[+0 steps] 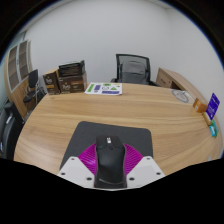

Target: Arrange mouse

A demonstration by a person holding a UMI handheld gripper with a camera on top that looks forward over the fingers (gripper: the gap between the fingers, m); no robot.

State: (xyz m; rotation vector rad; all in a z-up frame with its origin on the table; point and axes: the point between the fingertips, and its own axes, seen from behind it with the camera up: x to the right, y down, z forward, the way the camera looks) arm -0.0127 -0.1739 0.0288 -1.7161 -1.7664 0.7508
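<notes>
Wood-grain table spreads wide beneath a black office chair at its far edge, then a dark mouse mat near the fingers, then the black mouse pinched between the gripper's purple pads, partly over the mat.

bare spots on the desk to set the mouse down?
The mouse sits between the gripper fingers over the dark mouse pad. Bare wood on the table beside the pad and beyond it, up to the papers. Crowded by the blue box at the far edge.
</notes>
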